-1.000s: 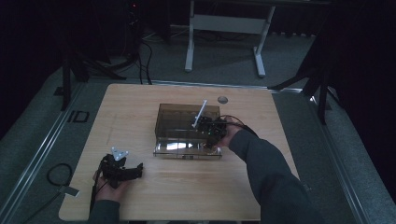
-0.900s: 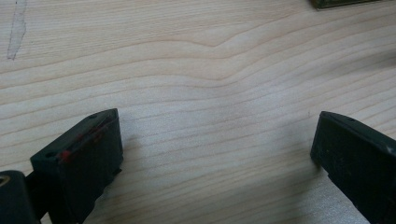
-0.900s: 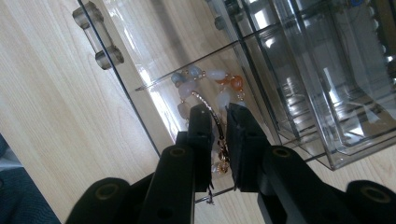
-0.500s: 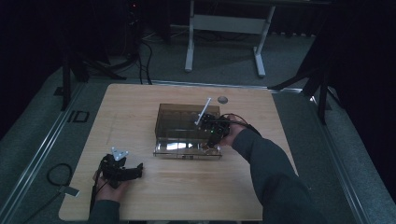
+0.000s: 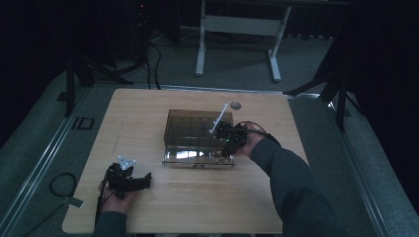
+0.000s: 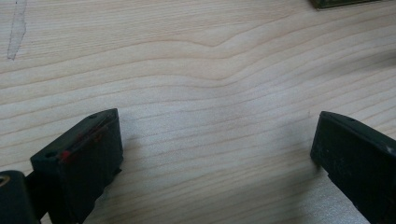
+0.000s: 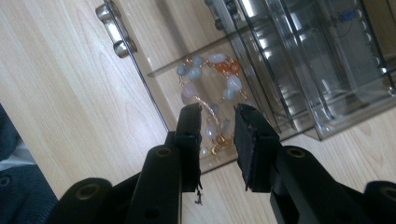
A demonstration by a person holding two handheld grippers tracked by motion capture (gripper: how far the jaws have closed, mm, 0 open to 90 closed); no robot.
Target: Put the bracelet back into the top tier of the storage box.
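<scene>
high view: wooden table (image 5: 197, 207); smoky clear plastic box (image 5: 192, 129) at centre, right gripper (image 5: 228, 143) at its open drawer; left gripper (image 5: 129, 178) well apart.
left gripper view: jaws spread wide over bare woodgrain.
right gripper view: jaws just opening, bracelet (image 7: 211, 98) of smooth pale-blue, orange beads lying released in the drawer (image 7: 159, 100) between and beyond them.

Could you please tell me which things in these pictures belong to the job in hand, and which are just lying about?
In the job:
- beaded bracelet, lying in the pulled-out drawer
- smoky clear drawer box
- right gripper, jaws slightly apart above the bracelet, having just been opening

Lying about:
- left gripper, open over bare table
- small round disc at the table's far edge
- desk frame on the floor beyond
</scene>
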